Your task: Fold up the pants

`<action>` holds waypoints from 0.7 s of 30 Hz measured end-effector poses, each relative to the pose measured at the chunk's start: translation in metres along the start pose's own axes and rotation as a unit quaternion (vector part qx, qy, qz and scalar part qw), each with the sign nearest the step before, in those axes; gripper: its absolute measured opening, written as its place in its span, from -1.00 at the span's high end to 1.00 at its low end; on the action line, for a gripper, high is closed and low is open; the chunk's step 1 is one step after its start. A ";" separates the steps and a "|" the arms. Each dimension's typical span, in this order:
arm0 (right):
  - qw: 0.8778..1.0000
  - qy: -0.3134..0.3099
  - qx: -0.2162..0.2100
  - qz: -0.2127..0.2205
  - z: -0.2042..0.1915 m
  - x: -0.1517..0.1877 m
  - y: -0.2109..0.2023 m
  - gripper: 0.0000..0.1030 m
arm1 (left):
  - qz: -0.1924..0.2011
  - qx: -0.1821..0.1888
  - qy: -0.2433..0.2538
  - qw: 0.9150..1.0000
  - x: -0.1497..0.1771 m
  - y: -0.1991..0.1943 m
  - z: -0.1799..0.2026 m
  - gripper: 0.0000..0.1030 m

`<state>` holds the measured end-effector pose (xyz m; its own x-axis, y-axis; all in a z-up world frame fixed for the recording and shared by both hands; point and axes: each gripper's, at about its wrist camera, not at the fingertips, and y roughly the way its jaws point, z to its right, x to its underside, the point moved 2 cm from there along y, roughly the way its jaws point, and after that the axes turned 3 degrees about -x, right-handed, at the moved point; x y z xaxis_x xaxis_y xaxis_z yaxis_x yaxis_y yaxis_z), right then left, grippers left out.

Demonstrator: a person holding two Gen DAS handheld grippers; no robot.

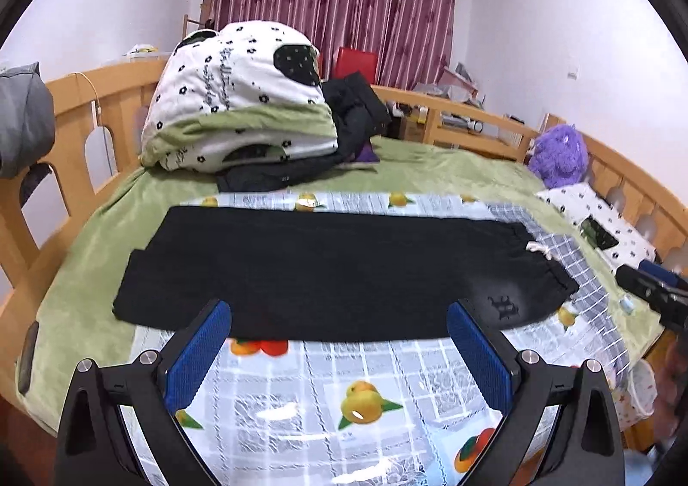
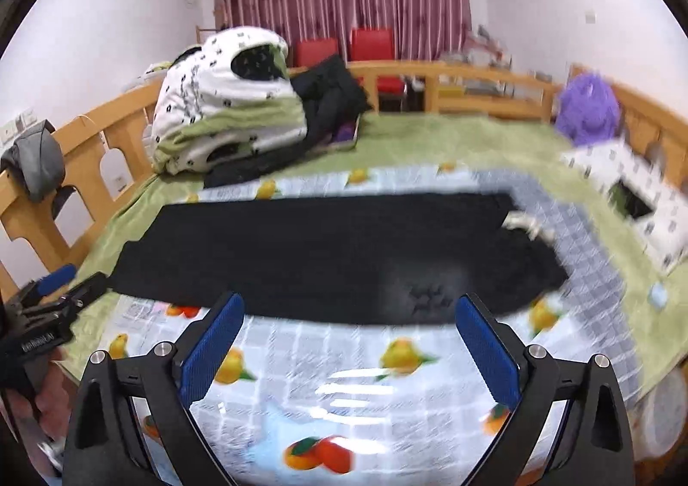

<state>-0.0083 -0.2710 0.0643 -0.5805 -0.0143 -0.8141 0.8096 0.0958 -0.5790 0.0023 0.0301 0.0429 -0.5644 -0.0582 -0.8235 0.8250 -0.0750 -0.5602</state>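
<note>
The black pants (image 1: pixel 327 271) lay flat on a fruit-print sheet (image 1: pixel 344 395) spread over the bed (image 1: pixel 81 254), folded lengthwise into a long strip, with the waistband and its white drawstring (image 1: pixel 539 249) to the right and the leg hems to the left. The left gripper (image 1: pixel 339 329) stood wide open with nothing between its blue pads (image 1: pixel 195 357), held just in front of the near edge of the pants, toward the middle. The right gripper (image 2: pixel 350 320) was likewise spread wide and empty, its pads (image 2: pixel 488 353) near the same edge, closer to the waistband end; that view was blurred. Each gripper showed at the edge of the other's view: the right one at the far right in the left wrist view, the left one at the lower left in the right wrist view. Behind the pants sat a heap of bedding (image 1: pixel 241 99) with dark clothes (image 1: pixel 357 112) beside it, a purple plush toy (image 1: pixel 559 155) by the wooden rail (image 1: pixel 473 116), and red curtains (image 1: pixel 335 0) at the back
</note>
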 end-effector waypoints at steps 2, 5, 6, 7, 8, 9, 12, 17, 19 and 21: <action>1.000 -0.007 0.007 -0.002 0.009 -0.009 0.001 -0.91 | -0.002 -0.015 0.002 1.000 -0.010 -0.001 -0.009 -0.96; 1.000 0.006 -0.002 -0.016 0.028 -0.016 0.017 -0.91 | 0.001 -0.032 0.006 0.999 -0.021 0.004 -0.028 -0.96; 1.000 0.016 -0.007 -0.021 0.036 -0.016 0.025 -0.91 | -0.002 -0.033 0.001 0.999 -0.022 0.007 -0.033 -0.96; 0.999 0.023 -0.011 -0.023 0.042 -0.015 0.032 -0.91 | -0.008 -0.033 -0.009 0.999 -0.022 0.013 -0.041 -0.96; 0.999 0.029 -0.013 -0.025 0.047 -0.013 0.039 -0.91 | -0.012 -0.033 -0.015 0.999 -0.020 0.019 -0.048 -0.96; 0.999 0.034 -0.015 -0.030 0.052 -0.009 0.047 -0.90 | -0.018 -0.035 -0.022 0.999 -0.016 0.028 -0.056 -0.96; 0.997 0.049 -0.028 -0.053 0.068 0.010 0.081 -0.85 | -0.044 -0.042 -0.033 0.998 0.001 0.059 -0.075 -0.95; 0.993 0.074 -0.022 -0.092 0.099 0.049 0.142 -0.46 | -0.095 -0.042 -0.077 0.992 0.038 0.116 -0.108 -0.69; 0.989 0.093 -0.024 -0.114 0.115 0.069 0.166 -0.35 | -0.115 -0.037 -0.110 0.987 0.055 0.136 -0.125 -0.58; 0.985 0.117 -0.018 -0.122 0.133 0.085 0.180 -0.35 | -0.122 -0.029 -0.145 0.981 0.072 0.149 -0.143 -0.57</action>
<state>0.0997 -0.3871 -0.1151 -0.7646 0.1892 -0.6161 0.6427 0.1530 -0.7507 0.0889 0.1569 -0.1132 -0.7232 -0.3273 -0.6082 0.6595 -0.0656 -0.7488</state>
